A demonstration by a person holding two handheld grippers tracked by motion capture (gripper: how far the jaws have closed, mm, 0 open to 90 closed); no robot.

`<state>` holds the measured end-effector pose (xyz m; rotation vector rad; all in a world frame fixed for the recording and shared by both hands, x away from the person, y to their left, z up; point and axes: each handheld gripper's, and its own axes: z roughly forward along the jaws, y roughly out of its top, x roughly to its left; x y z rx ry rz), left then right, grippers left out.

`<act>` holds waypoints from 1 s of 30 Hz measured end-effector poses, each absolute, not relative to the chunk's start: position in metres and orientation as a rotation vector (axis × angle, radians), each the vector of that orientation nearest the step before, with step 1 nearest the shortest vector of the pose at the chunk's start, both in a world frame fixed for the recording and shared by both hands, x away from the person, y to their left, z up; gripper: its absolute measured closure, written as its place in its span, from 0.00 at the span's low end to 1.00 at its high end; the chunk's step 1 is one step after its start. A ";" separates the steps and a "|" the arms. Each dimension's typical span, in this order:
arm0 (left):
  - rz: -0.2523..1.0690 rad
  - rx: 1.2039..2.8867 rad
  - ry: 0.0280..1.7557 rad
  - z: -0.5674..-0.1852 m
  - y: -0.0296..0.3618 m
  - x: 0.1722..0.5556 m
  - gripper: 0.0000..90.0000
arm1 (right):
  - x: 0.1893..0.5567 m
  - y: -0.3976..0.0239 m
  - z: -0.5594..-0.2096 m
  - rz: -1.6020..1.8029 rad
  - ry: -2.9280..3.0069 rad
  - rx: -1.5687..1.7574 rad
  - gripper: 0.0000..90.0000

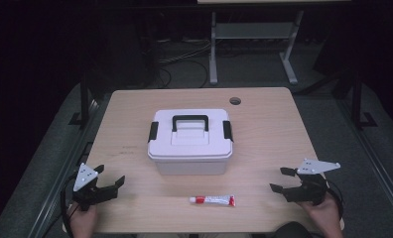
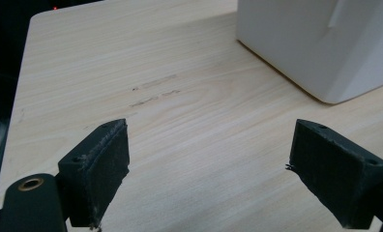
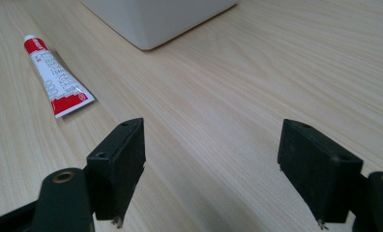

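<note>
With both the left tongs and the right tongs held apart and empty, the tube, lying on the near worktop before the closed box, is best gripped mid-body by the right tongs.

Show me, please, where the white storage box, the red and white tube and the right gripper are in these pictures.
White storage box (image 1: 190, 144): high view, on its closed lid.
Red and white tube (image 1: 213, 200): high view, mid-body, lying flat.
Right gripper (image 1: 281, 179): high view, midway between its open jaws.
</note>
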<state>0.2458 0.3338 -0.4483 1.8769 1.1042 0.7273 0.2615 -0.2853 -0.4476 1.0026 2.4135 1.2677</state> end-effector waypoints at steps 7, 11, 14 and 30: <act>0.716 1.891 1.090 -0.449 0.334 0.245 0.15 | 0.261 -0.280 -0.448 1.251 2.439 0.994 0.27; 0.704 1.886 1.094 -0.450 0.338 0.244 0.15 | 0.263 -0.276 -0.447 1.246 2.457 0.983 0.26; 0.699 1.879 1.092 -0.449 0.340 0.243 0.15 | 0.265 -0.275 -0.443 1.227 2.475 0.959 0.26; 0.686 1.880 1.089 -0.449 0.342 0.242 0.15 | 0.296 -0.273 -0.404 1.125 2.629 0.881 0.24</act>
